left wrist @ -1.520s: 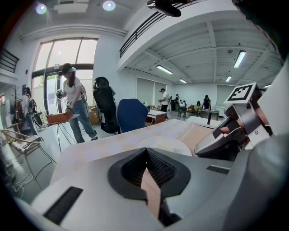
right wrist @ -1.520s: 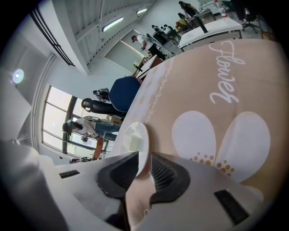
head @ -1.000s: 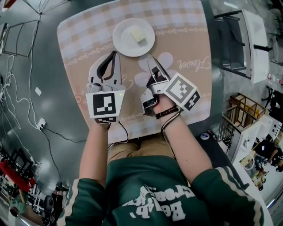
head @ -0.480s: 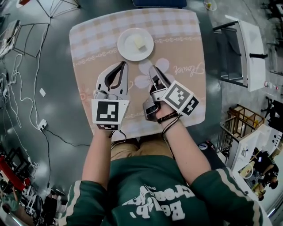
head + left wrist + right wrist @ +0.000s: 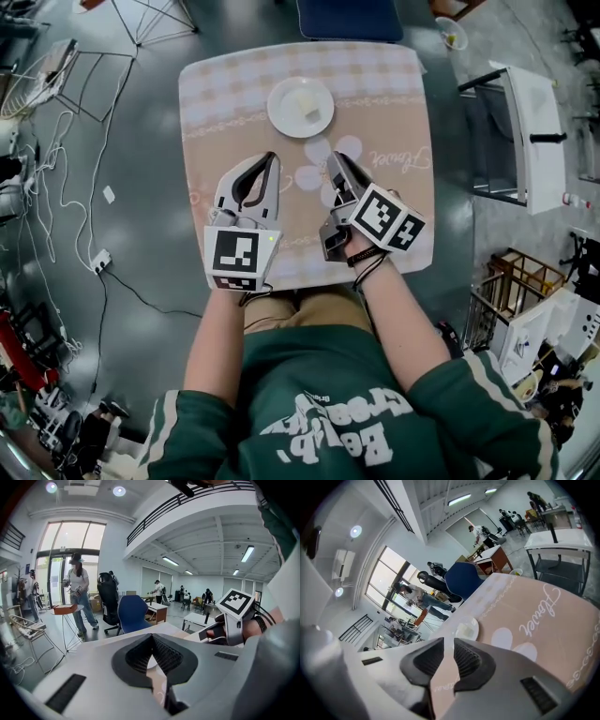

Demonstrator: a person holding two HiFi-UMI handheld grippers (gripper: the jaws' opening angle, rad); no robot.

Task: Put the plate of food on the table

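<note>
The table [image 5: 216, 141] — checked, flowered — carries 1 plate [image 5: 283, 112] (food [image 5: 310, 105] on it).

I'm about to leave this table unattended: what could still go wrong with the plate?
The left tongs and right tongs both point at the plate from close behind, so a forward slip might shove it. The blue chair stands at the table's far edge; someone moving it may jog the table.

The plate [image 5: 284, 112] is white, the food [image 5: 308, 105] pale yellow, the table [image 5: 225, 150] beige with checked edge, the chair [image 5: 349, 19] blue
</note>
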